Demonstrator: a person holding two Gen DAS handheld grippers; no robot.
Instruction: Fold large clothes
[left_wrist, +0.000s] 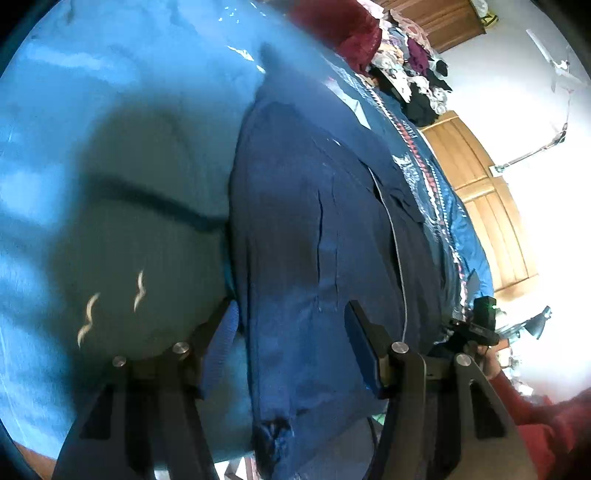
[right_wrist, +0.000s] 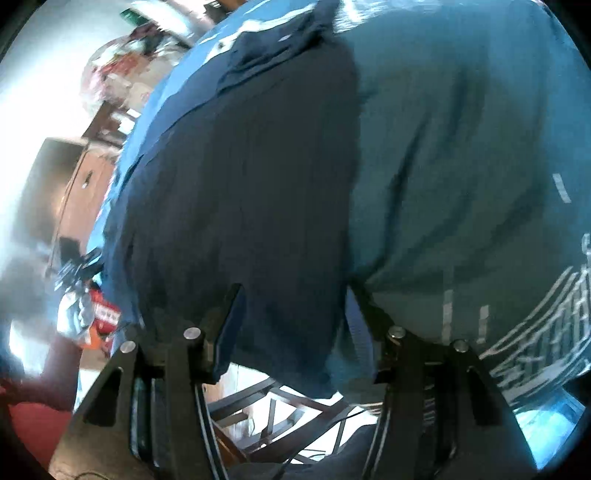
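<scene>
The left gripper (left_wrist: 291, 332) stands with its jaws spread wide, one finger over the pale blue bedcover (left_wrist: 92, 110) and the other over the navy garment (left_wrist: 306, 221), so the garment's near long edge runs up between them; nothing is pinched yet, and this looks like a line-up for taking hold of that edge. The garment lies flat on the bedcover, its hem hanging slightly over the bed's near edge and its collar end toward the far edge, so its long axis runs from the near edge away toward the heap of mixed clothes (left_wrist: 406, 62) at the bed's far end. Beside it, along the bed's right edge in the left view, a patterned quilt border (left_wrist: 424, 170) shows, with a wooden door (left_wrist: 487, 206) beyond. The right gripper (right_wrist: 295, 321) is likewise wide open, straddling the garment's (right_wrist: 240, 184) other hem corner, where dark cloth meets a teal cloth with pale printed lines (right_wrist: 480, 166); whether that teal piece belongs to the bedding I cannot tell. Placing both grippers at the hem end seemingly prepares lifting it toward the collar.
</scene>
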